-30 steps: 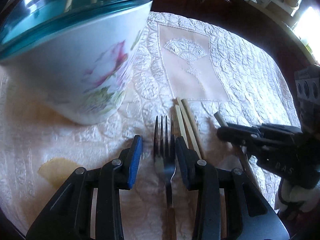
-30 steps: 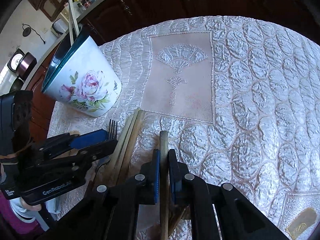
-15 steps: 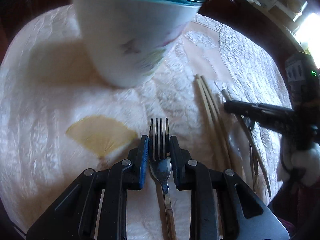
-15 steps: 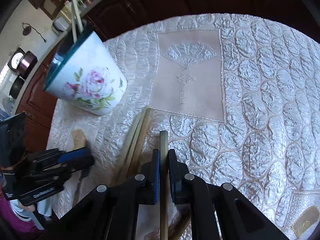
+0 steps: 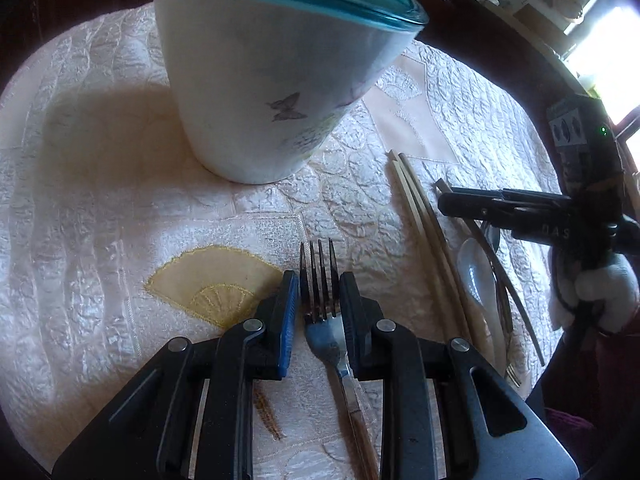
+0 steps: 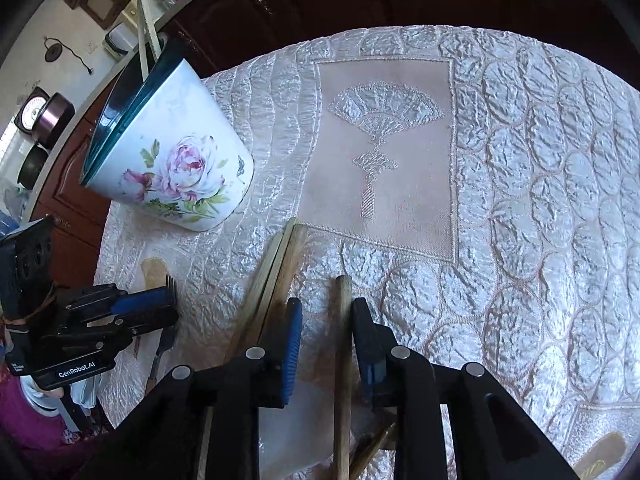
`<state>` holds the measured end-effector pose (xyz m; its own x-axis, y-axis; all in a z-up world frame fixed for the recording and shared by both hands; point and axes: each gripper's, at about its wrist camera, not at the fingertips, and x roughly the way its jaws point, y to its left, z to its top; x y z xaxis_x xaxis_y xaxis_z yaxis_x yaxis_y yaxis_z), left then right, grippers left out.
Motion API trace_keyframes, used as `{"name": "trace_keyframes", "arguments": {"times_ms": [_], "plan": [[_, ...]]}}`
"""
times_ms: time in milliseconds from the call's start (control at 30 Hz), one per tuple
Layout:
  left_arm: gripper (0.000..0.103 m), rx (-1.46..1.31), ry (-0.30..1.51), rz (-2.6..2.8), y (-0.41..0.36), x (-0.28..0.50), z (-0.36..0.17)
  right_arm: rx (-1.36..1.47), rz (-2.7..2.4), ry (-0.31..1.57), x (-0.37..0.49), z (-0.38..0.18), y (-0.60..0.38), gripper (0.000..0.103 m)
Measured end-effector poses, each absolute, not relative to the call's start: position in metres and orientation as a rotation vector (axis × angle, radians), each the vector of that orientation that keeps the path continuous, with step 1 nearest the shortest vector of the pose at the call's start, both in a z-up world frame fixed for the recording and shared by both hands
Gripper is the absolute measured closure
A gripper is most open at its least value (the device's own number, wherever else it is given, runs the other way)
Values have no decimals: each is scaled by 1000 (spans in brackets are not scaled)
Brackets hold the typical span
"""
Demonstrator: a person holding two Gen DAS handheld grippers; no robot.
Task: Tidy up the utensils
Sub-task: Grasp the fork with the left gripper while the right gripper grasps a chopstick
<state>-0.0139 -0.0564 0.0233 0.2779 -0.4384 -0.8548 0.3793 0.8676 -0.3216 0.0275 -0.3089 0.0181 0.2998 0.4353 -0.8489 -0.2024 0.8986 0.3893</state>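
Observation:
A metal fork [image 5: 320,280] sits between the fingers of my left gripper [image 5: 319,300], which is shut on its neck, tines forward; it also shows in the right wrist view [image 6: 170,284]. Ahead stands a white floral pot [image 5: 272,80] with a teal rim, holding chopsticks; it shows in the right wrist view too [image 6: 168,160]. My right gripper [image 6: 326,332] is open, its jaws apart on either side of a wooden stick [image 6: 343,340] lying on the cloth. A pair of chopsticks [image 5: 424,220] lies beside it, also seen in the right wrist view [image 6: 276,272].
A quilted white tablecloth [image 6: 540,200] covers the round table. A white spoon [image 5: 478,276] and more utensils lie under the right gripper [image 5: 500,208]. A yellow fan patch [image 5: 208,284] lies left of the fork. Dark cabinets stand behind the table.
My right gripper has opened around the wooden stick. My left gripper, holding the fork, has shifted left, away from the chopsticks, and now faces the pot.

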Motion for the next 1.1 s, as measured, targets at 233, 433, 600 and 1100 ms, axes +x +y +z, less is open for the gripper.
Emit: {"name": "trace_keyframes", "arguments": {"times_ms": [233,433,600,1100], "plan": [[85,4,1138,-548,-69,-12,27,212,419,1169,34,14,-308,96],[103,14,1083,-526,-61,-30,47,205,429,1117,28,31,-307,96],[103,-9,1048,-514,-47,-40,63,210,443,1069,23,48,-303,96],[73,53,1141,-503,-78,-29,45,200,448,1052,6,65,-297,96]]}}
